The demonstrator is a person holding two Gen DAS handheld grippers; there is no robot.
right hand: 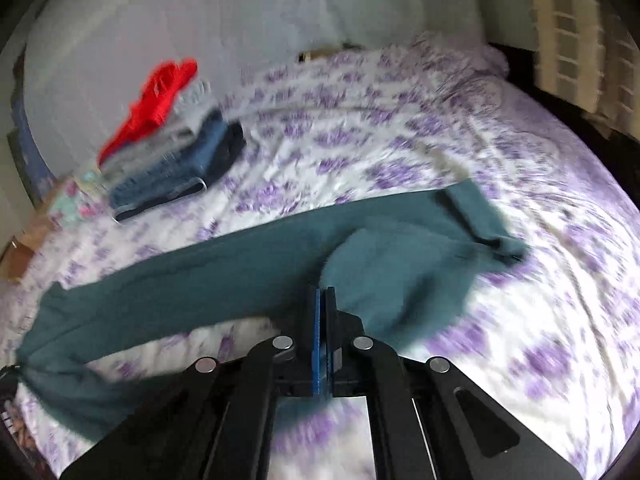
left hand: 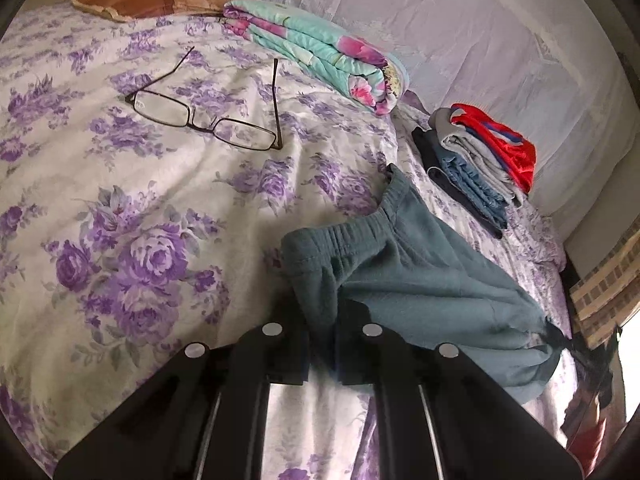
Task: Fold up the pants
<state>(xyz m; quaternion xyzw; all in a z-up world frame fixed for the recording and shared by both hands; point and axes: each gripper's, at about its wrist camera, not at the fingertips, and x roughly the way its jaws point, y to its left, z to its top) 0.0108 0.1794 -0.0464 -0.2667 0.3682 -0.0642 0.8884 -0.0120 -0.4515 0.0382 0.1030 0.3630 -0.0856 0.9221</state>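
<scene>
The left tool [left hand: 324,320] pinched the teal pants [left hand: 404,276] at the waistband. The right tool [right hand: 325,300] was closed on a pant leg; folded clothes [right hand: 176,160] lay at ten o'clock on the bed [right hand: 520,320].

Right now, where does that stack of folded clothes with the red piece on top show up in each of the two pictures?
Left wrist view: the stack of folded clothes sits at the right, above the middle, beside the pale wall.
Right wrist view: the same stack, blurred, sits at the upper left, near the wall.
Shared landmark: the teal pants lie on the flowered bedspread, nearer the camera than the stack in both views.
</scene>
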